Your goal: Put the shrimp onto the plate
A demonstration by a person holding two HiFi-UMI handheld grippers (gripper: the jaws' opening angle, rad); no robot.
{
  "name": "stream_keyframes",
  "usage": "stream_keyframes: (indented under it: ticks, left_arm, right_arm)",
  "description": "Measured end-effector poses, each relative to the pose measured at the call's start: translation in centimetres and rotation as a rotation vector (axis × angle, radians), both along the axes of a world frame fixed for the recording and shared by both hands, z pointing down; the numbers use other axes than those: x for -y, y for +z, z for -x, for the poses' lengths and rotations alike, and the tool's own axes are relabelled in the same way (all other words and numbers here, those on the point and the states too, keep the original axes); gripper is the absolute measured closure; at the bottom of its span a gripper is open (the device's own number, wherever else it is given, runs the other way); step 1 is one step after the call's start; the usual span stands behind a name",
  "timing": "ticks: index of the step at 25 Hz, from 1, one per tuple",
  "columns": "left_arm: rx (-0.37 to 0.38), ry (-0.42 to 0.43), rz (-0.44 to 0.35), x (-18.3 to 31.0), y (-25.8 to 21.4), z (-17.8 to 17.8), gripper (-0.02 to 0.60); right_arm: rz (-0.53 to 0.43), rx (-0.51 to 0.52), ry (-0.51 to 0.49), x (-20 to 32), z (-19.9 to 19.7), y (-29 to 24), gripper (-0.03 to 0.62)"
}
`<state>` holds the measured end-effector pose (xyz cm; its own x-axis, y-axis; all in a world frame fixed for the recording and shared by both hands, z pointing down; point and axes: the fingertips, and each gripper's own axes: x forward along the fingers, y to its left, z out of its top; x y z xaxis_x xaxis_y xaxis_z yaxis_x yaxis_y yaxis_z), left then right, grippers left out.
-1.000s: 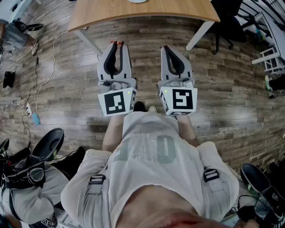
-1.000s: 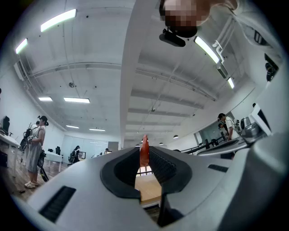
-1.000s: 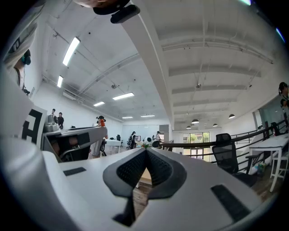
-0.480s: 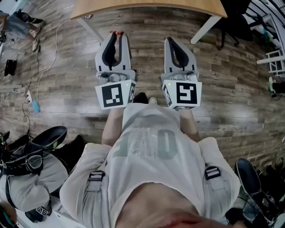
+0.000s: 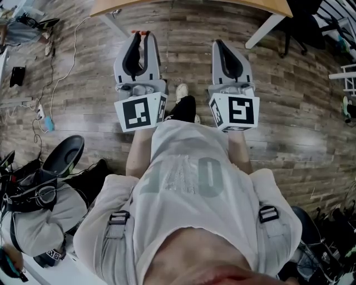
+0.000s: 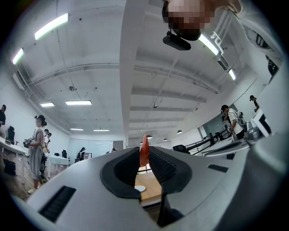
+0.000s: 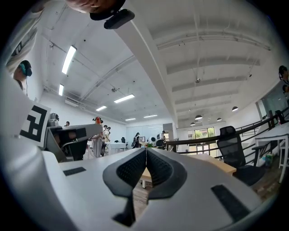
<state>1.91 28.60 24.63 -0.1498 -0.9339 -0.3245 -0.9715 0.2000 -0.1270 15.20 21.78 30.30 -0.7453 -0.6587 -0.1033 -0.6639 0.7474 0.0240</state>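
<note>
An orange-red shrimp (image 6: 144,152) sticks up from between the closed jaws of my left gripper (image 6: 144,155). In the head view its red tip (image 5: 144,33) shows at the front of the left gripper (image 5: 140,35), held over the wood floor just short of the table (image 5: 189,5). Through the left jaws a small white plate (image 6: 140,188) lies on the wooden tabletop (image 6: 151,191) ahead. My right gripper (image 5: 218,44) is level with the left one, its jaws (image 7: 146,151) pressed together with nothing in them.
Both grippers are held in front of the person's chest, with a shoe (image 5: 183,106) on the floor between them. A black office chair (image 5: 303,28) stands at the table's right end. A chair base (image 5: 64,157), bags and cables (image 5: 50,83) lie at the left.
The person has stepped toward the table. Both grippers have moved up in the head view and a little apart, and the table edge has slid to the top of the frame. Neither grip has changed.
</note>
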Motion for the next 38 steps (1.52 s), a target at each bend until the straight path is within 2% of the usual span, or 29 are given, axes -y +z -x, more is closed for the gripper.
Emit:
stream_keyframes:
  ticks: [5,10,18,22,26,38]
  left_arm:
    - [-0.030,0.018,-0.005,1.5,0.3,0.4,0.515]
    - [-0.026,0.029,-0.009,3.8,0.6,1.1,0.515]
    - [-0.021,0.046,-0.047,9.8,-0.3,4.1,0.515]
    - [-0.022,0.047,-0.082,13.0,-1.8,6.5,0.515]
    - [-0.035,0.051,-0.077,17.1,-1.9,9.1,0.515]
    - [-0.047,0.045,-0.078,31.0,-3.9,19.8,0.515]
  right_arm:
    - [-0.020,-0.026,-0.015,1.2,0.0,0.6,0.574]
    - [-0.017,-0.030,0.010,3.3,0.0,1.0,0.574]
    - [-0.052,-0.051,0.044,9.3,2.7,0.7,0.574]
    - [-0.096,-0.082,0.052,12.4,4.9,-0.6,0.574]
    - [-0.089,-0.100,0.050,16.4,7.7,-0.9,0.574]
    - [-0.081,-0.115,0.009,30.4,19.2,-3.0,0.574]
